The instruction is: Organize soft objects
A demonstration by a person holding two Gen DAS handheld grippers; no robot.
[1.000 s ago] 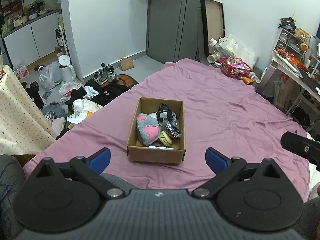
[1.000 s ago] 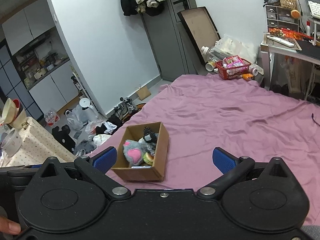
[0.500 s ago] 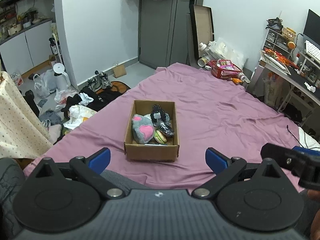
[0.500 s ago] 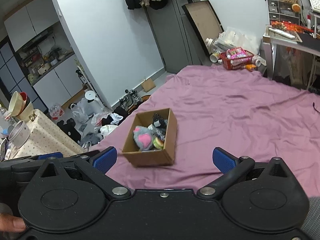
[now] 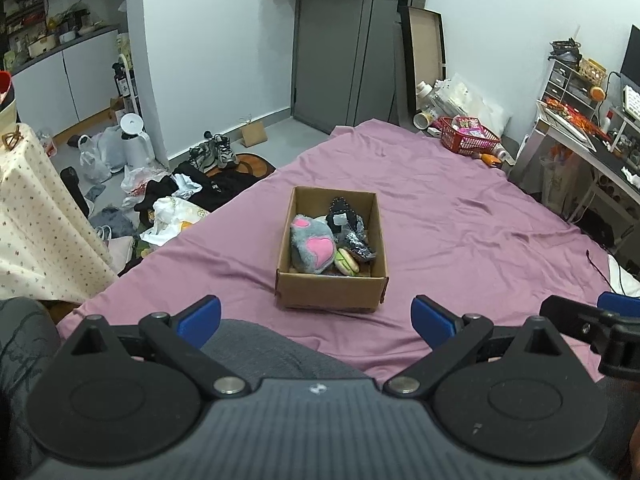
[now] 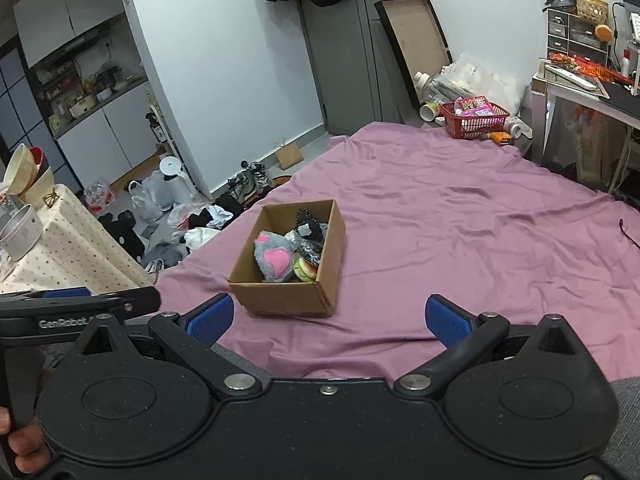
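A: Cardboard box point(image 5: 331, 286) sits on the purple bedsheet point(image 5: 460, 224), near the bed's front edge, at 12 o'clock from the left gripper point(image 5: 316, 318). From the right gripper point(image 6: 328, 320) it lies at about 11 o'clock.

B: Contents?

A: Grey plush with a pink heart point(image 5: 312, 249) fills the box's left half. A small burger-shaped toy point(image 5: 346, 262) lies just beside it at the front right. Dark, shiny wrapped items point(image 5: 352, 228) are piled toward the back right; what they are cannot be told.

B: Tongs?

A: Both sets spread wide, blue pads well apart, nothing between them. Neither touches the box. Both hover low above the near edge of the bed, over grey-clad knees point(image 5: 264, 346).

B: Surroundings?

A: Red basket point(image 5: 468, 140) at the bed's far corner, 1 o'clock. Clothes and bags point(image 5: 176, 200) heaped on the floor at 10 o'clock. Dotted tablecloth point(image 5: 36, 224) at 9 o'clock. In the right view, a thumb point(image 6: 24, 446) shows at the lower left edge.
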